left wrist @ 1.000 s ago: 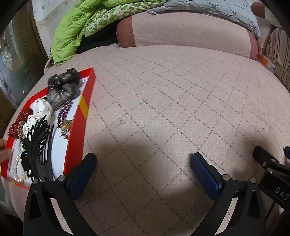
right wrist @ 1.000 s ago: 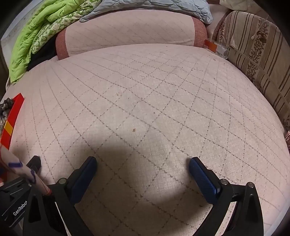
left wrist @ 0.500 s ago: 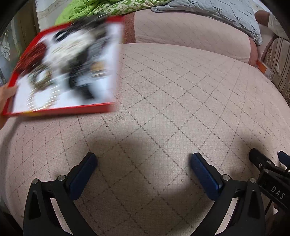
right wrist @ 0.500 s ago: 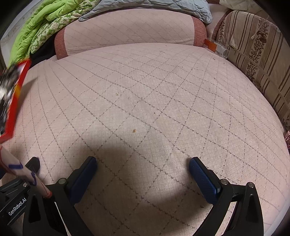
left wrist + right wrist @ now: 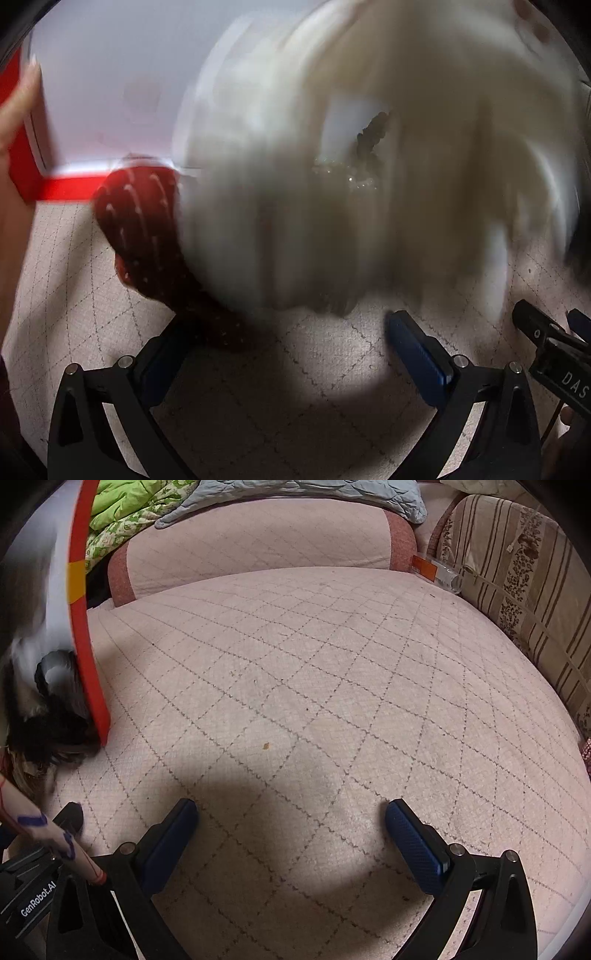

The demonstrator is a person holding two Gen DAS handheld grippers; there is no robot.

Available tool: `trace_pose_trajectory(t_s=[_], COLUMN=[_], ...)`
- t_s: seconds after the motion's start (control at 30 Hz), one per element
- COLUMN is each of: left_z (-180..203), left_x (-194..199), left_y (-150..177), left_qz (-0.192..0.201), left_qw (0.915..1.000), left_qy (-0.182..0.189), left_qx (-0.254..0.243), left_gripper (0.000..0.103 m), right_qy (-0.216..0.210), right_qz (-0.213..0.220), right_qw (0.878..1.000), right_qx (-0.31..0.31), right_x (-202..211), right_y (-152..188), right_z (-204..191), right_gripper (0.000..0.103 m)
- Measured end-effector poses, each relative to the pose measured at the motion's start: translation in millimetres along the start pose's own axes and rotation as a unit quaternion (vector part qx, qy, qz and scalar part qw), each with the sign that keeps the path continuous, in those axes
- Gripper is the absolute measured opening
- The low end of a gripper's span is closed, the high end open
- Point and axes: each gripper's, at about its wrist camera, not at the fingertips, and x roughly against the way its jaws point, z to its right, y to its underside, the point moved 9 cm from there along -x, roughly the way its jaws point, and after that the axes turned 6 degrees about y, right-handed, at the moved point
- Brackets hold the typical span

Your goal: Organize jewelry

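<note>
Plainly, both the left tongs (image 5: 291, 343) and right tongs (image 5: 291, 823) gape wide, empty, above the quilted bedspread (image 5: 332, 664).

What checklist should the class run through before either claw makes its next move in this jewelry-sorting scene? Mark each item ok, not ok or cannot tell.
1. Left claw open: ok, nothing gripped.
2. Right claw open: ok, nothing gripped.
3. Red tray resting flat: not ok, it is tipped up on edge, contents spilling.
4. Jewelry settled: not ok, the red piece and white piece are motion-blurred right in front of the left claw.
5. Individual pieces identifiable: cannot tell, too blurred.
6. Quilted surface ahead of right claw free: ok.
</note>
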Motion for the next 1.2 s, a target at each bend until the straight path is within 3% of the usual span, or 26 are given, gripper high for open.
trace_pose_trajectory(t_s=[0.47,0.67,1.0,1.2], left_z=[-11.8,13.3,23.3,24.2], left_x=[0.1,-7.8,-11.5,-12.0], left_y=[2.2,-4.1,1.9,0.4], left_qz=[0.001,-0.001,0.013,0.008], left_qw=[1.0000,0.9999,0.9994,0.9994], left_qy=[-0.006,-0.010,-0.023,-0.027], left_qx=[-0.004,-0.005,-0.021,-0.020], left_gripper=[0.103,0.103,0.103,0.103], right_qy=[-0.005,-0.010,-0.023,-0.040], right_qz=[-0.007,-0.012,0.024,0.038], right_qw=[1.000,0.999,0.994,0.993], right_qx=[-0.005,-0.035,-0.103,-0.107], right_x=[-0.9,8.3,57.3,81.3], right_y=[0.1,1.6,8.3,25.0], right_z=[4.0,16.0,41.8,40.8], right_gripper=[0.103,0.103,0.103,0.103])
